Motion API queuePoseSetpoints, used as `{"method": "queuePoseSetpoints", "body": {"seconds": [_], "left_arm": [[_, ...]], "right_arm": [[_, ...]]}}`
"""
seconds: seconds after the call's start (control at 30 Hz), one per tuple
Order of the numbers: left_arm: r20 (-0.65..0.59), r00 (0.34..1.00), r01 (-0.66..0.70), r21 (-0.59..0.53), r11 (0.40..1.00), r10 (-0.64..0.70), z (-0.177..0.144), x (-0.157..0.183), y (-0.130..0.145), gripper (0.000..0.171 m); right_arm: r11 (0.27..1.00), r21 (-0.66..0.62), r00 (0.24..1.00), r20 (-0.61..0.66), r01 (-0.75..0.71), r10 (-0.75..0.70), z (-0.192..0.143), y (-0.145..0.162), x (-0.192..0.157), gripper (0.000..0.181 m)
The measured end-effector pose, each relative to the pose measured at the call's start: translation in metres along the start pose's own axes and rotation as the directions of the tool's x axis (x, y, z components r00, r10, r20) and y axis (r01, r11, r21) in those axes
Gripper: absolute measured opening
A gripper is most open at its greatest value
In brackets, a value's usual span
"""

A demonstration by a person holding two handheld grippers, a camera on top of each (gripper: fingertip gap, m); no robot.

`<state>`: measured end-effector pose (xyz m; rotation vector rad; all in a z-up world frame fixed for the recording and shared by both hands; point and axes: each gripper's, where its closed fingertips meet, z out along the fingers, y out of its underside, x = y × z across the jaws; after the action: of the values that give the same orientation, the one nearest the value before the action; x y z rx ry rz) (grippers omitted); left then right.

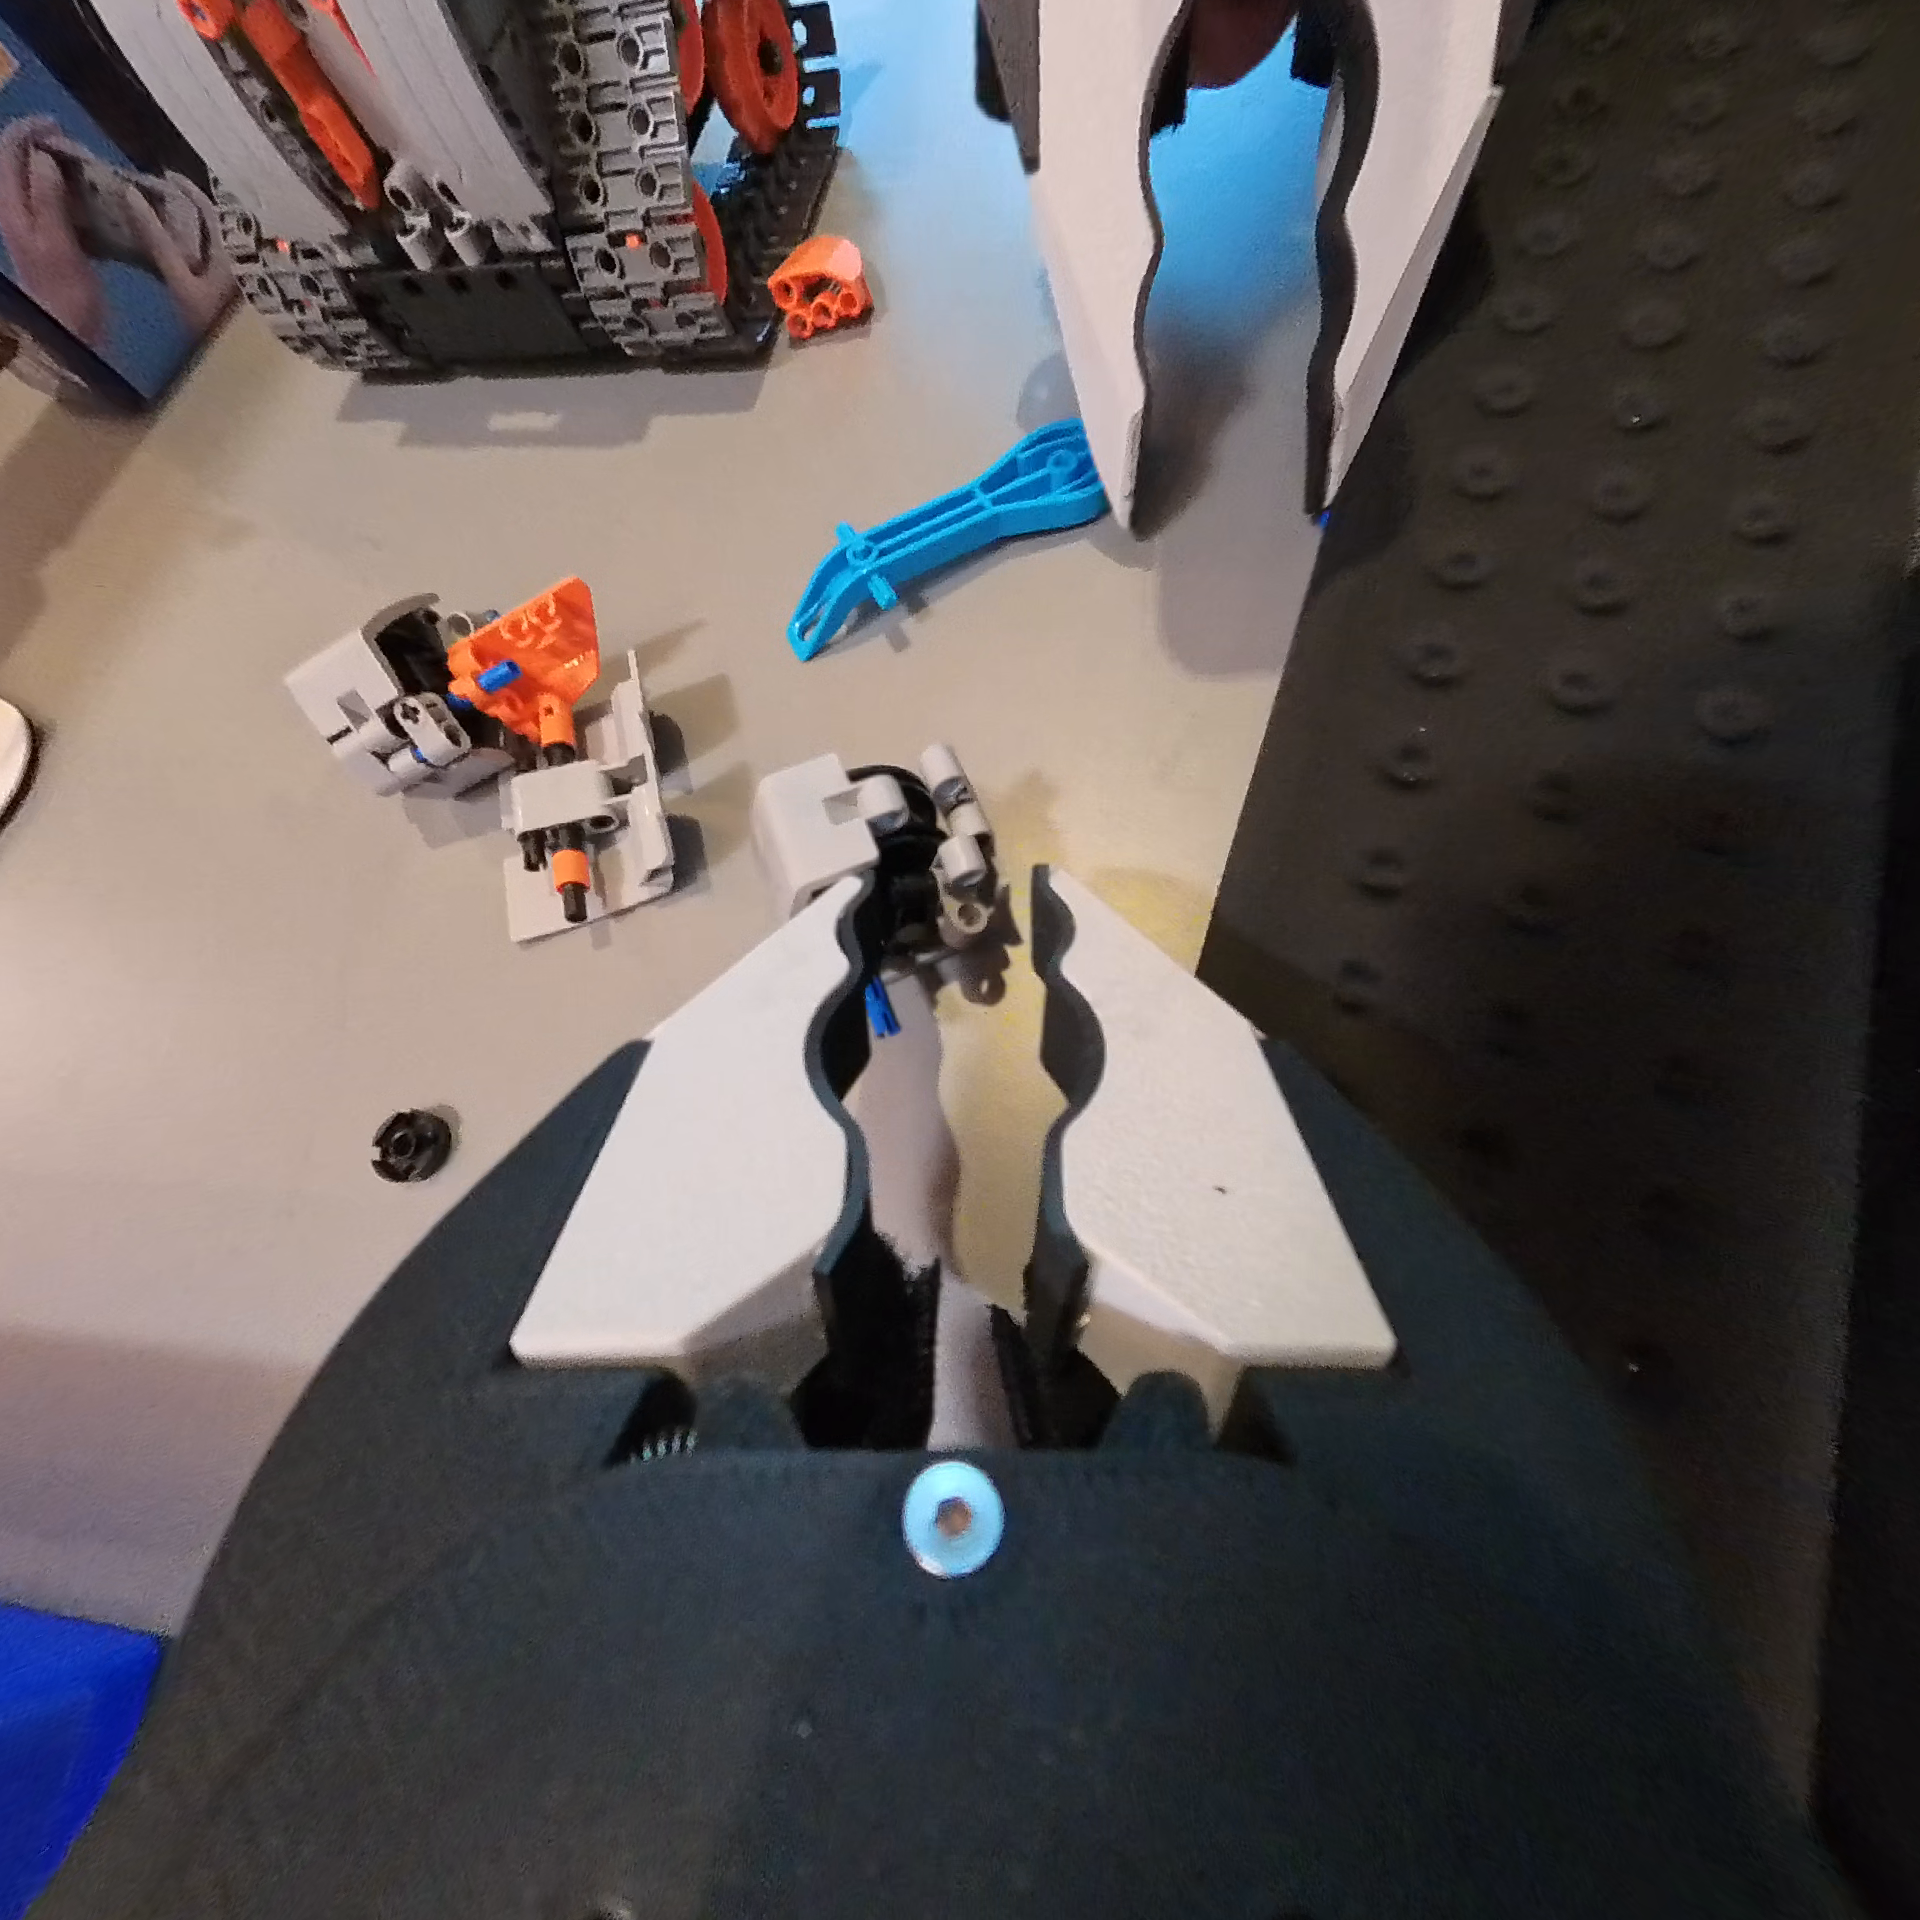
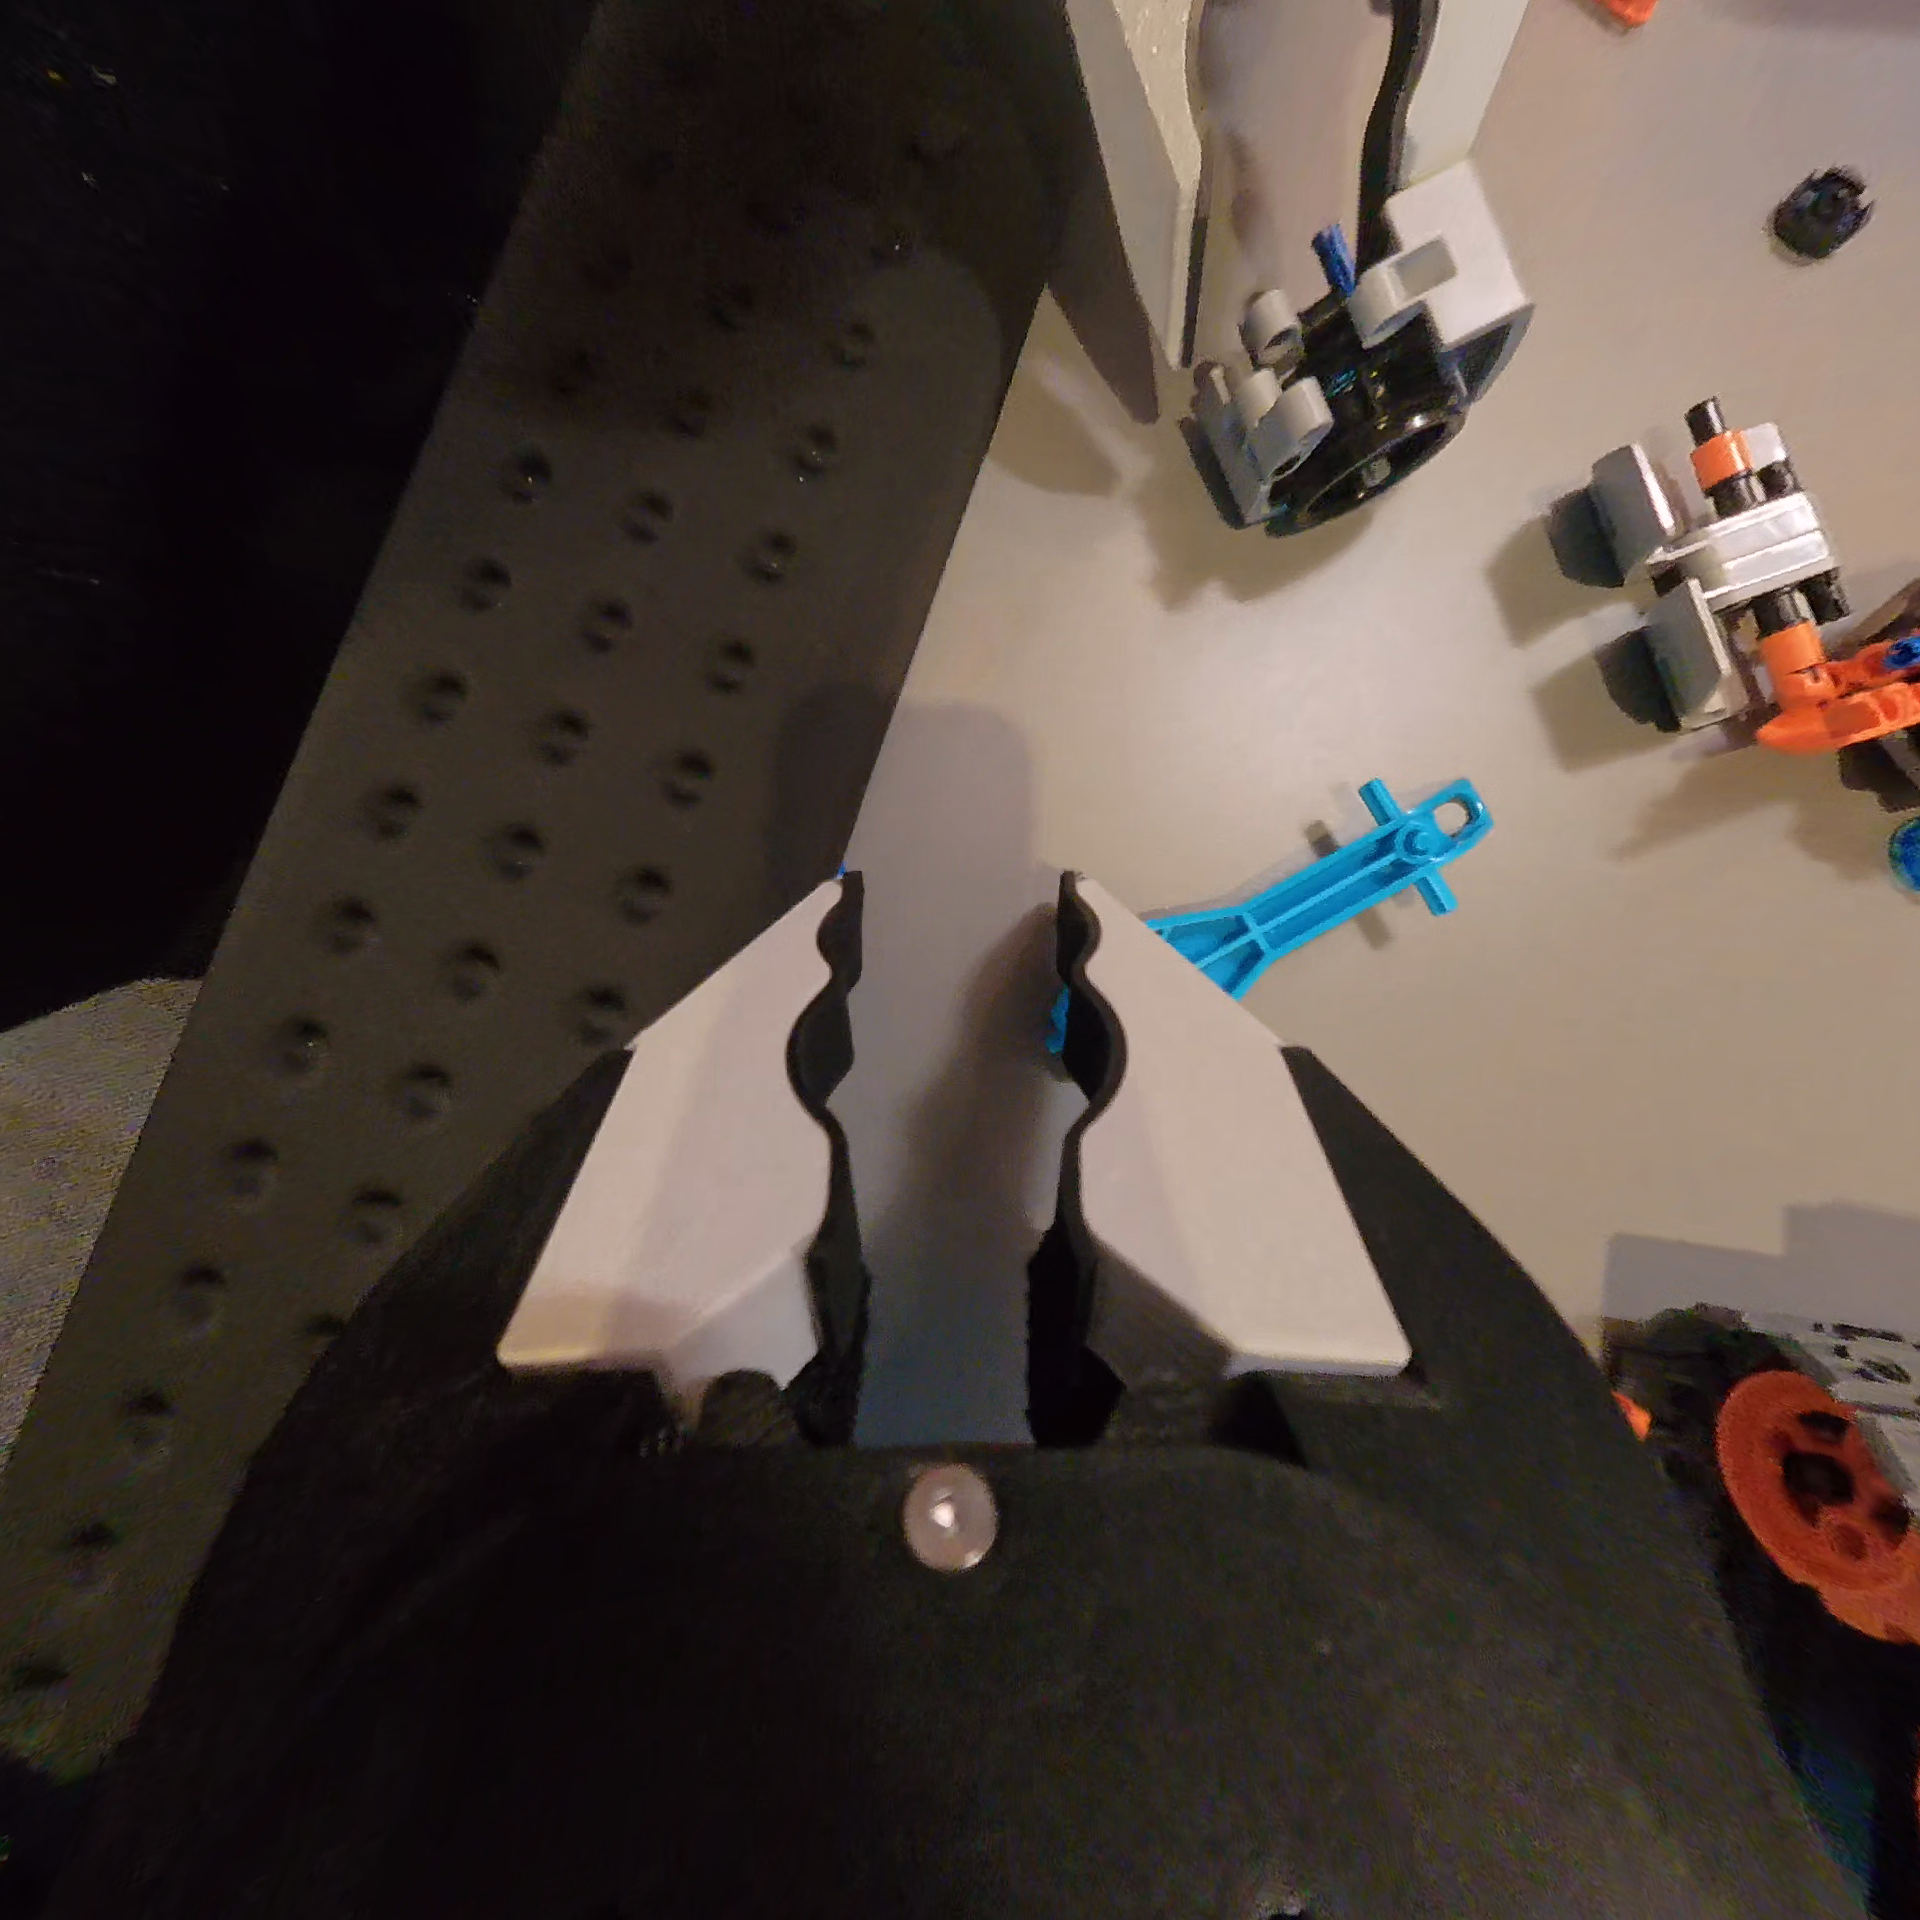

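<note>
My left gripper (image 1: 951,883) is open and low over the grey table. A small grey and black brick assembly (image 1: 883,831) lies at its tips, partly between the jaws and against the left finger. In the right wrist view the same assembly (image 2: 1351,364) sits at the tips of the left gripper's fingers (image 2: 1143,208). My right gripper (image 2: 958,883) is open and empty, close to the table. A light blue lever-shaped piece (image 2: 1299,914) lies flat beside its right finger, one end hidden behind it. That piece (image 1: 935,540) and the right gripper (image 1: 1231,509) also show in the left wrist view.
A black studded plate (image 1: 1610,623) borders the table (image 1: 260,499) on one side. A grey and orange sub-assembly (image 1: 499,717), a small orange piece (image 1: 821,281) and a black round piece (image 1: 412,1143) lie loose. A large tracked model (image 1: 468,187) with orange wheels stands at the back. Spacing between my two grippers at the tips: around 11 centimetres. From the right gripper's tips to the light blue lever-shaped piece (image 2: 1299,914) is close to 4 centimetres. My left wrist view (image 1: 955,511) looks at it from another angle.
</note>
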<state>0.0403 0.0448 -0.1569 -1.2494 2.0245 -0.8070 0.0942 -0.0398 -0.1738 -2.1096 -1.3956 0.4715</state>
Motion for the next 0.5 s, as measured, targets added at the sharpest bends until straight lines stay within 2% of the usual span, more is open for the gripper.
{"method": "queuePoseSetpoints", "body": {"seconds": [0.13, 0.3, 0.5], "left_arm": [[0.020, 1.000, -0.002, 0.006, 1.000, 0.002, -0.006, 0.007, 0.001, 0.026], [0.033, 0.999, -0.025, -0.004, 1.000, 0.025, -0.010, 0.017, 0.002, 0.027], [0.029, 0.999, -0.037, -0.012, 0.999, 0.037, -0.013, 0.027, 0.004, 0.025]], "right_arm": [[0.999, 0.035, 0.999, -0.035, -0.009, 0.011, -0.002, -0.001, -0.008, 0.034], [0.997, 0.078, 0.998, -0.055, -0.018, 0.022, -0.008, -0.001, -0.021, 0.021], [1.000, 0.025, 1.000, 0.005, 0.007, -0.007, 0.002, -0.006, -0.032, 0.006]]}}
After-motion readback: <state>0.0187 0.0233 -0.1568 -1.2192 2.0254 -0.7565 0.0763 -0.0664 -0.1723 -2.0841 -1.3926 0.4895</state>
